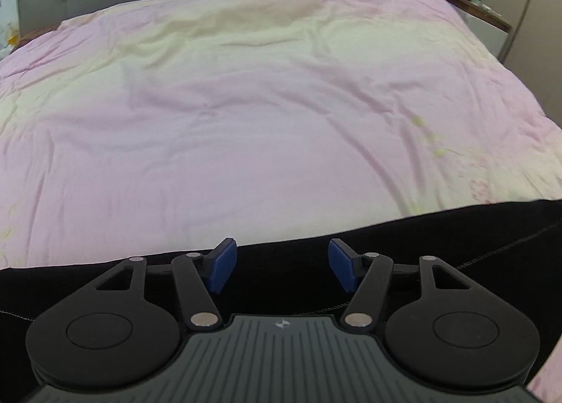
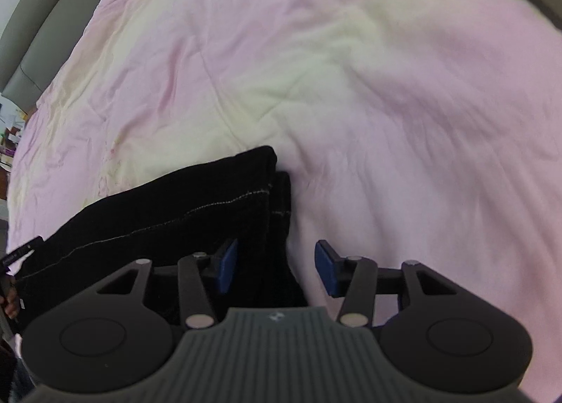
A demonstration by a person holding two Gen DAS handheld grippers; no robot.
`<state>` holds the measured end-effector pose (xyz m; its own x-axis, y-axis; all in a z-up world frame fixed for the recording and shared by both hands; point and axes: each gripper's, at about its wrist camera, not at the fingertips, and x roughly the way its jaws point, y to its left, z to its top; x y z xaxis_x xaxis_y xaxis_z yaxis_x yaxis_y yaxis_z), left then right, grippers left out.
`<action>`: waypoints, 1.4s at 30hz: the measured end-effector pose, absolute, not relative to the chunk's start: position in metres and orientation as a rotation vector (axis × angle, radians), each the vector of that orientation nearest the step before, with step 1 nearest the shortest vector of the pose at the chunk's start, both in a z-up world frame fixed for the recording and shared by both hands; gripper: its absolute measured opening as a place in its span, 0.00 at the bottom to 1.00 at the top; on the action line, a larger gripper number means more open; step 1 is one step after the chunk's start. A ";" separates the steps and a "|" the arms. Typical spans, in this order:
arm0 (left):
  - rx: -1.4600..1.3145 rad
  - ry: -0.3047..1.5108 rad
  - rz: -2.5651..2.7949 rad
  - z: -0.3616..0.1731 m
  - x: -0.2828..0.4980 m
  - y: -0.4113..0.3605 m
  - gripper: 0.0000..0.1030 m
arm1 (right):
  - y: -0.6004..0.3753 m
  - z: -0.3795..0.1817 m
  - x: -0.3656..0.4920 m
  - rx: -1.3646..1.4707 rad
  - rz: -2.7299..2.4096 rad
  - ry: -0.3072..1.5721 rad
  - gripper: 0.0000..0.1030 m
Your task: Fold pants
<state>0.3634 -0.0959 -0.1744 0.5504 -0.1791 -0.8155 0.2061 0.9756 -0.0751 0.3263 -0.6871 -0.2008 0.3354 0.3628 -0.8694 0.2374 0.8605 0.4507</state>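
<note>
Black stitched pants (image 2: 196, 213) flat on rumpled pink quilt (image 1: 246, 122); left tongs (image 1: 278, 268), right tongs (image 2: 276, 268) apart, empty.

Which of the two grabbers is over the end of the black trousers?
The right gripper: the stitched hem end of the black pants lies beneath its open jaws. The left gripper hovers over a long unbroken stretch of the fabric.
</note>
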 end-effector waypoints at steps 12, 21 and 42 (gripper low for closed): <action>0.104 0.995 -0.544 -0.188 0.335 -0.194 0.66 | -0.690 -0.240 0.323 0.755 0.187 1.284 0.21; 0.237 0.975 -0.532 -0.221 0.381 -0.237 0.62 | -0.670 -0.147 0.319 0.635 0.248 1.170 0.18; 0.443 0.994 -0.792 -0.218 0.276 -0.231 0.24 | -0.564 -0.016 0.306 0.556 0.242 1.039 0.18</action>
<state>0.2761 -0.2314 -0.2176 0.3069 -0.3847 -0.8705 0.7624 0.6469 -0.0171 0.3063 -0.5642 -0.0162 0.4965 0.4434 -0.7462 0.0677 0.8373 0.5426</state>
